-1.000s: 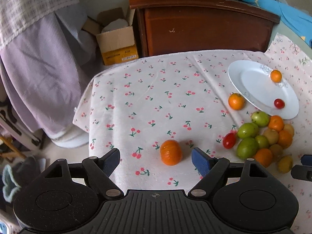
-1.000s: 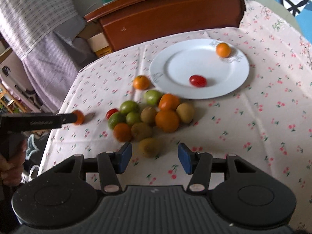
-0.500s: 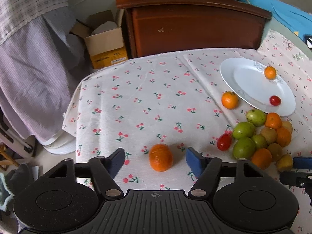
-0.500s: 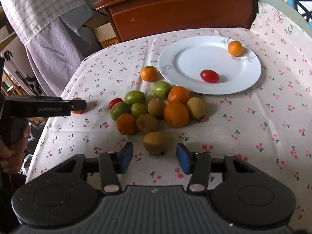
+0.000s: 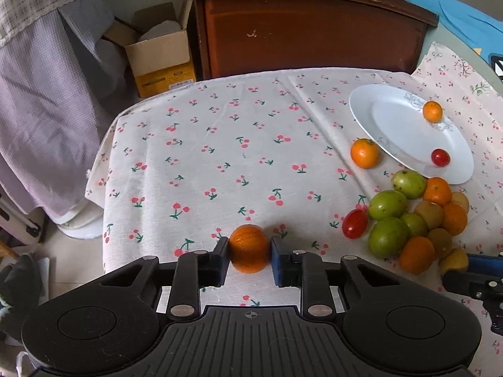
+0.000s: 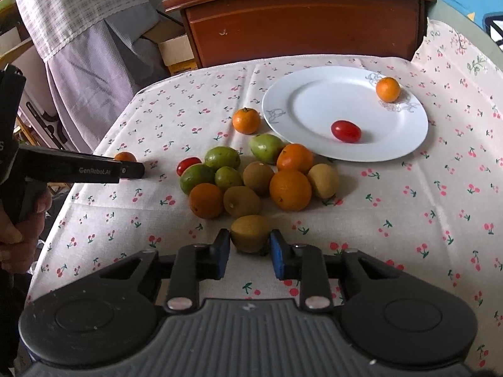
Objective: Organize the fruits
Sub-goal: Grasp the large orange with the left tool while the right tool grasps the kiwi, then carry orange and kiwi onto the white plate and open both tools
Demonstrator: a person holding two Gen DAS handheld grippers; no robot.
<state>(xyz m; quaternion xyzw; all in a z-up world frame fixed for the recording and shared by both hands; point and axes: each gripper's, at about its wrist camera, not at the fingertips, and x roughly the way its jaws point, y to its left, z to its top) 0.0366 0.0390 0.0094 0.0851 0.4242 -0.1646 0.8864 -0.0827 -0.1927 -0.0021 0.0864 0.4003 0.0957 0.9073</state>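
Since the plate [image 6: 405, 144] at one o'clock is collecting fruit, my left gripper [image 5: 249, 256] is closing on a tangerine [image 5: 249, 248] while my right gripper [image 6: 250, 248] clamps a kiwi [image 6: 250, 232].

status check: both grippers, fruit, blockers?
Left gripper closing, pads on lone orange. Right gripper shut on kiwi at pile's near edge. White plate holds two fruits. Nothing in the way.

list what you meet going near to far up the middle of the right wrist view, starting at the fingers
brown kiwi between the fingers → large round orange in the fruit pile → red oval cherry tomato on the white round plate → dark wooden cabinet
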